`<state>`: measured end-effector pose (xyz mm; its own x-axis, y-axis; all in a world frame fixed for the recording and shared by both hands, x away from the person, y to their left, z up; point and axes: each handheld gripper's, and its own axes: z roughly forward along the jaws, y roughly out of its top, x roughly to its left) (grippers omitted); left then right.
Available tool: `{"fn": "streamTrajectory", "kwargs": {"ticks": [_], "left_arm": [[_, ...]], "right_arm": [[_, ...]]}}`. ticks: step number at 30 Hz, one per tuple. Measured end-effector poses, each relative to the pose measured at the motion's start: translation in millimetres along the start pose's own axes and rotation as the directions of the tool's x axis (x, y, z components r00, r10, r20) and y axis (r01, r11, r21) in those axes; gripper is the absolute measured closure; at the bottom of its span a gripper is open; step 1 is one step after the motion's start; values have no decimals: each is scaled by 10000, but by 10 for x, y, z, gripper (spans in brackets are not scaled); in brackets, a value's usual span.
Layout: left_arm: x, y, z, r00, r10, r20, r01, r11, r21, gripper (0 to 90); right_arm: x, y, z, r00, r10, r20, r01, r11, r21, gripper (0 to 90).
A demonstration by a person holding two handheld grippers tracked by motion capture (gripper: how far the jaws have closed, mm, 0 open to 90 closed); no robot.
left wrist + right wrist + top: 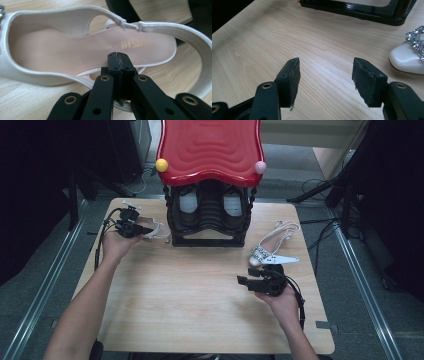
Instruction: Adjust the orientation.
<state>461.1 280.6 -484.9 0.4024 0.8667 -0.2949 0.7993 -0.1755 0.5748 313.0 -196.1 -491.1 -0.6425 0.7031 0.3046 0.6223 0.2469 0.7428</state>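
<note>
Clearly the left gripper [116,56] has its jaws pinched tight on the thin side edge of the white slingback shoe [75,50], which sits at the far left of the table [200,295] just beside the black shoe rack [207,217] with the red top. Its mate, the other white shoe [270,245] with the sparkly toe, lies over on the right, near the right gripper [325,75], whose jaws stand wide apart over bare wood. Both look light, I'd say, stiff in the sole but floppy in the straps, so the firmer side wall or heel seems the safer hold.
</note>
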Motion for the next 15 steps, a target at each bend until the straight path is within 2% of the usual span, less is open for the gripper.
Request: {"fn": "streamTrajectory", "kwargs": {"ticks": [2, 3, 4, 7, 9, 10, 11, 15], "left_arm": [[36, -10, -24, 10000, -62, 37, 62, 10000, 7, 900], [39, -12, -29, 9999, -79, -61, 79, 10000, -2, 900], [57, -15, -42, 9993, 74, -369, -69, 9999, 149, 900], [110, -27, -61, 9994, 74, -326, -60, 9990, 433, 900], [156, -37, -98, 9974, 202, -687, -170, 9988, 466, 900], [156, -37, -98, 9974, 202, -687, -170, 9988, 466, 900], [182, -49, -106, 9973, 27, -737, 5, 9991, 435, 900], [290, -76, -167, 9961, -94, -879, 131, 9990, 418, 900]], "right_arm": [[4, 0, 2, 10000, -3, 7, 3, 10000, 20, 401], [4, 0, 2, 10000, -3, 7, 3, 10000, 20, 401], [5, 1, 2, 10000, 7, 4, -7, 10000, 20, 400], [10, 0, 2, 10000, 18, 17, -18, 10000, -15, 398], [10, -3, 5, 10000, 18, 35, -18, 10000, -3, 397], [10, -3, 5, 10000, 18, 35, -18, 10000, -3, 397], [13, -4, 6, 10000, 45, 35, -46, 10000, 19, 397], [18, -12, 6, 10000, 53, 48, -53, 10000, 50, 396]]}}
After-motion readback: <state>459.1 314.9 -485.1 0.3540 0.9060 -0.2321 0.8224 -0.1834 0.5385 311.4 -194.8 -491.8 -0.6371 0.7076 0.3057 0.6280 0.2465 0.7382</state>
